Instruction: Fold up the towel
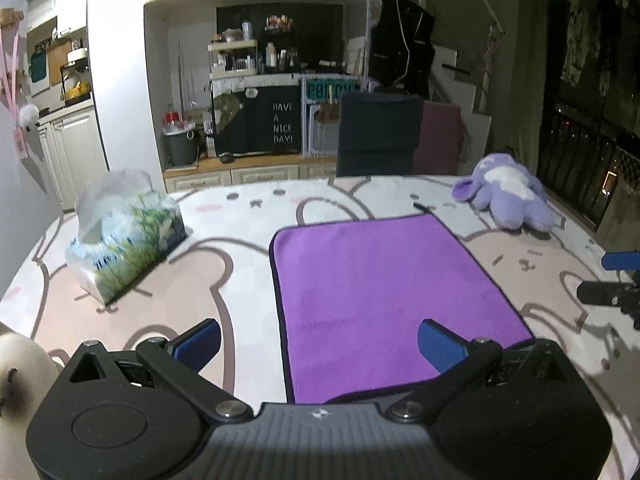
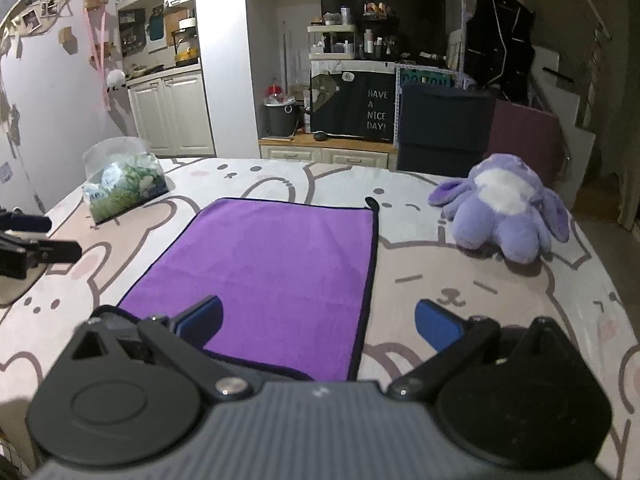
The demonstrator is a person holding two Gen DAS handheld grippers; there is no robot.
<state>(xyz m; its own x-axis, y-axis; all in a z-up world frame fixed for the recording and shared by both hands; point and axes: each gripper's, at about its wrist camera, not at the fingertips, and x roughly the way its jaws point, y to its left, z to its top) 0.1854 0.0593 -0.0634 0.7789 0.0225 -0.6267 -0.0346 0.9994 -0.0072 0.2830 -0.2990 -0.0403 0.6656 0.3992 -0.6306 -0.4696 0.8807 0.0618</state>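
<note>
The purple towel [image 1: 396, 300] lay flat and unfolded on the bunny-print bed cover [image 1: 224, 280], between a tissue pack [image 1: 128, 240] on its left and a purple plush toy [image 1: 508, 196] on its right. The left gripper [image 1: 318, 340] hovered low over the towel's near left corner, pointing forward along the bed, its blue-padded fingers [image 1: 200, 338] spread wide and holding nothing. The right gripper [image 2: 318, 326] was poised likewise above the near right corner, level and facing forward, its fingers [image 2: 438, 326] also spread apart and empty, one over the towel and one over the cover.
</note>
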